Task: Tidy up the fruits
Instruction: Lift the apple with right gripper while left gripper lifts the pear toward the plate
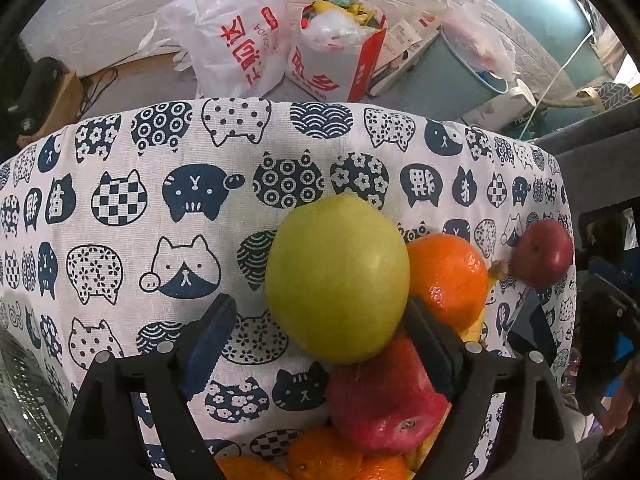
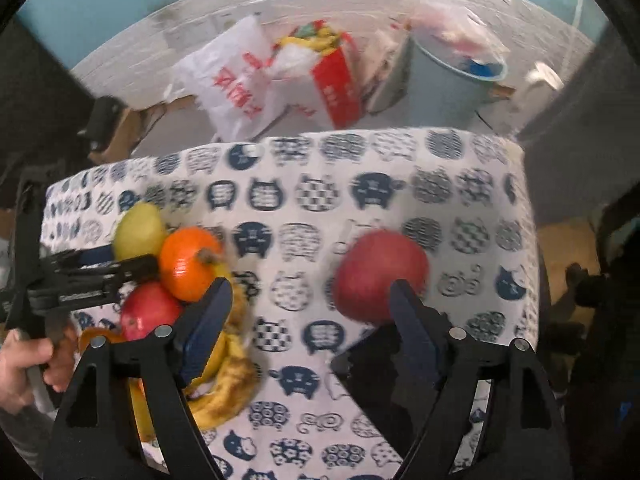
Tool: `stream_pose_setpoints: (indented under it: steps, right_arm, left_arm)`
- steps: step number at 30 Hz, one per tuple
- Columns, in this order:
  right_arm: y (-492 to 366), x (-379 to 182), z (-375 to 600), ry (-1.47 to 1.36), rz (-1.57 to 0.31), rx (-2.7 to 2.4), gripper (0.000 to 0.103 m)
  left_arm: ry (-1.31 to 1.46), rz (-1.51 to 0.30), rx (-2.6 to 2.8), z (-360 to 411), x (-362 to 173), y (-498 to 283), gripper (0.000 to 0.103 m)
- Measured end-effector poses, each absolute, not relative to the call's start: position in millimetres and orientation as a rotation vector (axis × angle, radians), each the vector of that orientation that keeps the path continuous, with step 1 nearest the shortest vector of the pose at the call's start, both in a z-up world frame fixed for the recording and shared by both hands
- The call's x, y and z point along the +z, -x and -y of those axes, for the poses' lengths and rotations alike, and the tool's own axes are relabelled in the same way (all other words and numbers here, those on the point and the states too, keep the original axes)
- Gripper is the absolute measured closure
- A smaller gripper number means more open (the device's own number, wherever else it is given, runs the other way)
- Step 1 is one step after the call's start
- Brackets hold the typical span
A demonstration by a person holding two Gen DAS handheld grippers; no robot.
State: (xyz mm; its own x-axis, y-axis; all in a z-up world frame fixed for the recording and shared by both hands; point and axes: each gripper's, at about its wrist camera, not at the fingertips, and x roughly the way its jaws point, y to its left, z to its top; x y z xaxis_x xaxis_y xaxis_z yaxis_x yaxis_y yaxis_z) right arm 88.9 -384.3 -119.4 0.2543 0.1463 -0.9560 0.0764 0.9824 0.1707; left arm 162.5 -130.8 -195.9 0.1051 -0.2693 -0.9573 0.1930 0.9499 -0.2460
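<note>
The left gripper (image 1: 320,340) hangs with its jaws spread wide, blue-padded fingers (image 1: 210,344) angled outward. The right gripper (image 2: 310,320) is likewise wide apart, nothing clamped between its pads. In the right wrist view, the person's left hand (image 2: 24,364) grips the left tool's handle at the frame's edge.

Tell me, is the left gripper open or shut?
Open. The left gripper has its fingers spread wide around the green apple, with tablecloth showing beside one finger.
</note>
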Motion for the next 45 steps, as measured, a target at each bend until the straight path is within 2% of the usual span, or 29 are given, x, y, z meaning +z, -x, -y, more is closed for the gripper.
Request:
stream_pose_setpoints:
  steps: [7,13,17,29,31,32,45]
  right_arm:
    - [-84,-137,406,-0.23,-1.378,0.012,0.022]
    - [-90,-134,418,-0.254,-1.36,-0.009,0.021]
    - [-95,-141,428,-0.262,-1.375,-0.032,0.021]
    - [-107,-182,418,-0.238,-1.412,0.007,0.021]
    - [-110,-187,413,-0.197,-1.411,0.02,0.029]
    - [-110,-189,410,-0.174,-1.406,0.021,0.03]
    - [-107,-168,391,-0.086,-1.333,0.038,0.032]
  left_arm:
    - [0.101,-1.415,-0.34,129,-195,-170,0.016]
    - [0.135,-1.399,-0.349,129,-197,-172,0.016]
    - [0.166,-1.387,-0.408,127,-197,-173,0.03]
    - [0.083,-1.353,-0.406,132,-193,-168,0.03]
    - [0.061,-1.347,-0.402,132,-192,-166,0.03]
    - [0.057,-1.346,-0.4,132,-192,-166,0.03]
    - [0.015,-1.299,-0.35,108,-175,-158,0.03]
